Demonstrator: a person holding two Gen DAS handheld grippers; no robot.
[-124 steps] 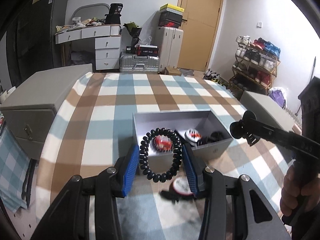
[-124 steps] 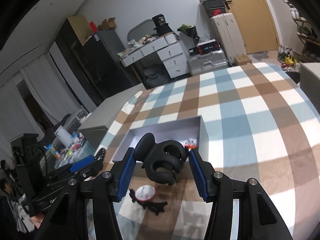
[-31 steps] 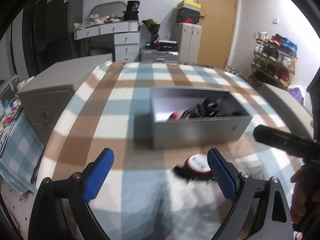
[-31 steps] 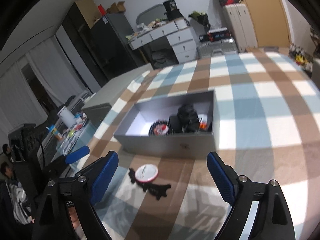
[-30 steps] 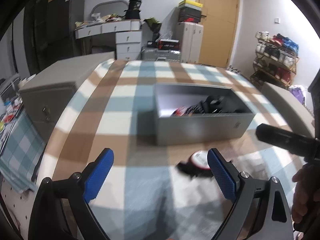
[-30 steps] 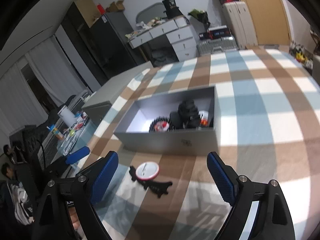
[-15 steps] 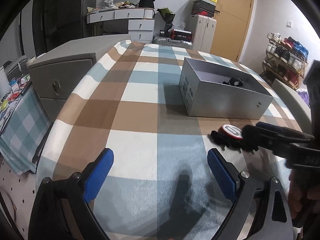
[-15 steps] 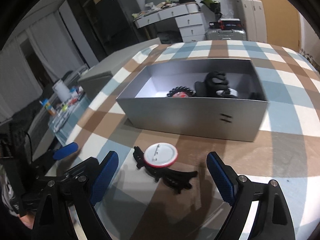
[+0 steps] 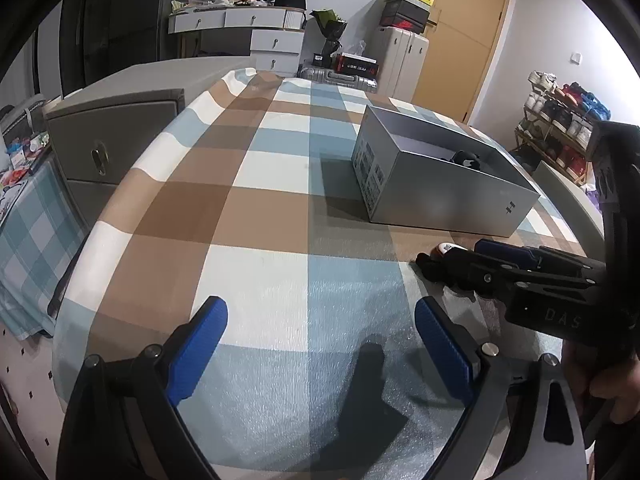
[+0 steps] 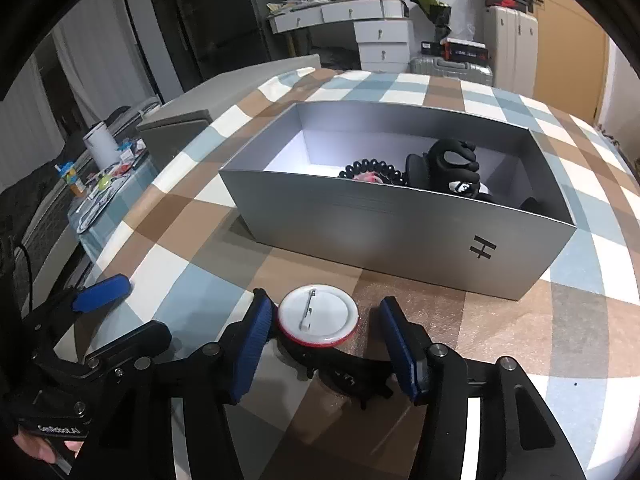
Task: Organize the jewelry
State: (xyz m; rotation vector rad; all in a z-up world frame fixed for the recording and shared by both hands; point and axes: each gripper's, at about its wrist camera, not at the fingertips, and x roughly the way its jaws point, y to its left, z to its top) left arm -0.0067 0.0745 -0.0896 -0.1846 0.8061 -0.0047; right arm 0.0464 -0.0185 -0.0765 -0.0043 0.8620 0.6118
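Now, with the right gripper (image 10: pixel 326 344) half open astride the badge (image 10: pixel 318 315) lying at 6 o'clock of the box (image 10: pixel 400 224), center it, close gently; the left gripper (image 9: pixel 320 348) stays wide open, empty.

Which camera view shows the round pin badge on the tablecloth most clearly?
The right wrist view. There the pin badge lies face down between the open fingers of the right gripper, its white back and pin visible. In the left wrist view only a sliver of it shows behind the right gripper.
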